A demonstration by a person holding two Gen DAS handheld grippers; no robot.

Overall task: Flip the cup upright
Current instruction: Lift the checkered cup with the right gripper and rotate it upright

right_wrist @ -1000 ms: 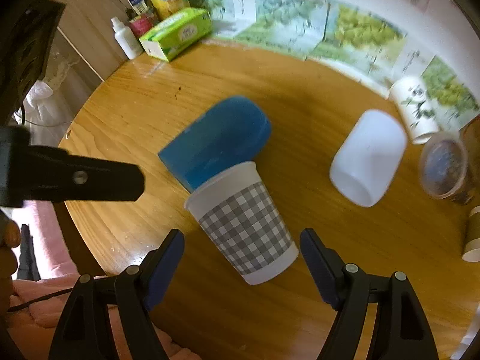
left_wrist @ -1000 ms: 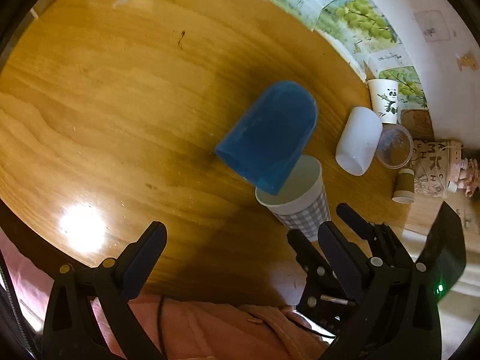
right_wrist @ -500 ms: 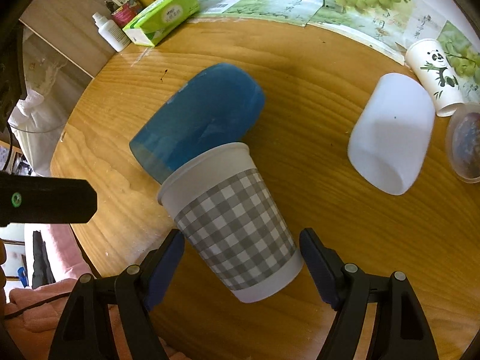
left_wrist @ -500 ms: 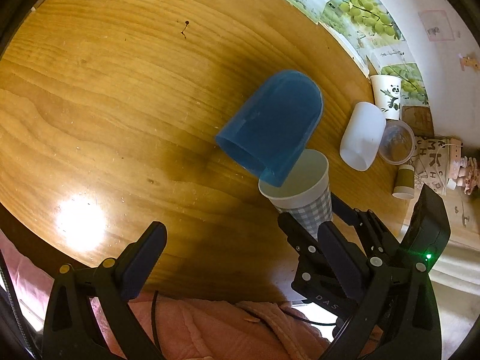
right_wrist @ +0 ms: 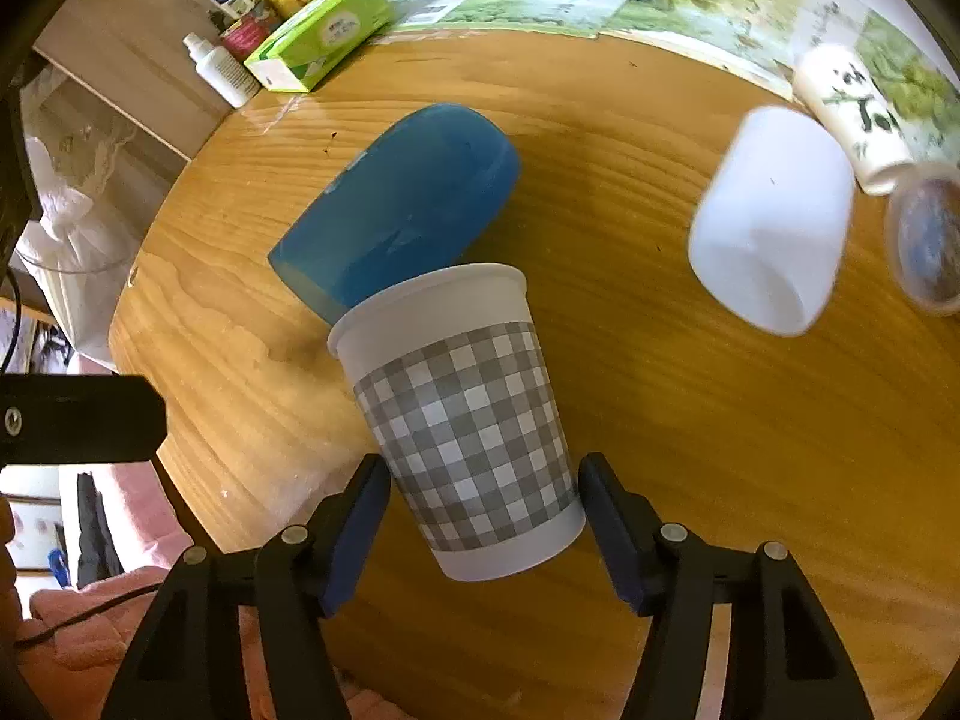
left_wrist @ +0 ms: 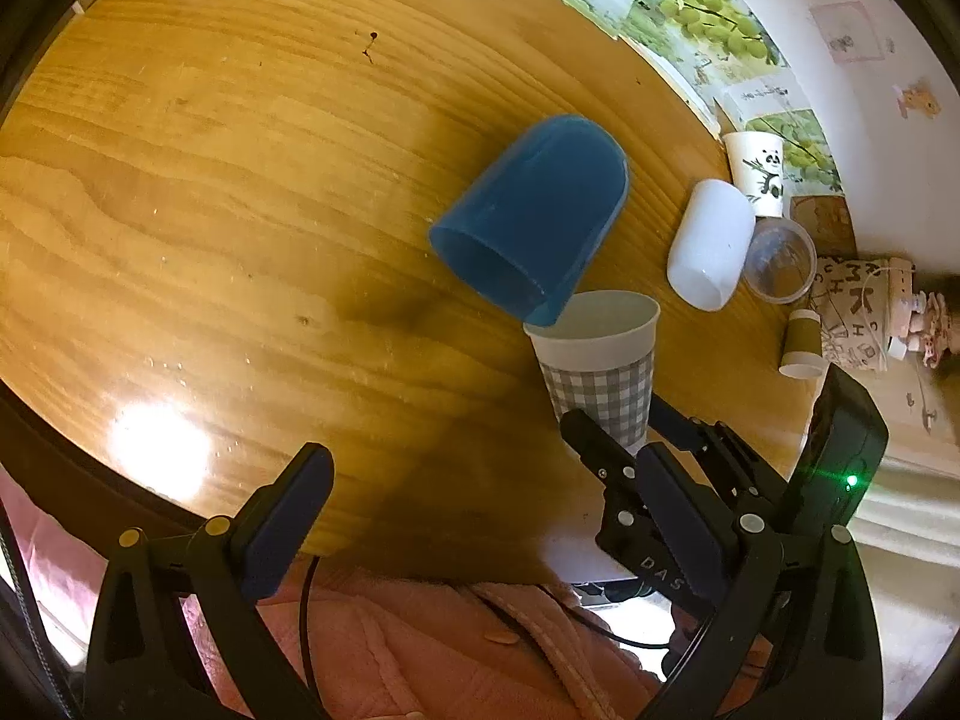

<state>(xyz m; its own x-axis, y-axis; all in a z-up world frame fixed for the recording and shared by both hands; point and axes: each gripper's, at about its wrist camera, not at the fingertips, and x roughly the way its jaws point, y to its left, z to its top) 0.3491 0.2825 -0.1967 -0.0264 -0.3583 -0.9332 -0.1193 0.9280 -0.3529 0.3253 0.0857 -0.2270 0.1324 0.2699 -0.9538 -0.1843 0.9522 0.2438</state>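
A grey-checked paper cup (right_wrist: 474, 432) is held between the fingers of my right gripper (right_wrist: 483, 522), mouth up and slightly tilted, above the round wooden table (right_wrist: 690, 420). It also shows in the left wrist view (left_wrist: 597, 366), with the right gripper (left_wrist: 618, 426) clamped on its lower part. A blue plastic cup (left_wrist: 531, 219) lies on its side just behind it, rim close to the paper cup's rim; it appears in the right wrist view (right_wrist: 402, 207) too. My left gripper (left_wrist: 474, 522) is open and empty near the table's front edge.
A white cup (left_wrist: 708, 246) lies on its side at the right, beside a panda cup (left_wrist: 759, 171) and a clear lid (left_wrist: 780, 261). A green tissue box (right_wrist: 321, 36) and bottles (right_wrist: 219, 69) stand at the far left edge.
My right gripper has closed on the checked cup and turned it from leaning on its side to nearly upright. The left gripper has drawn back a little.
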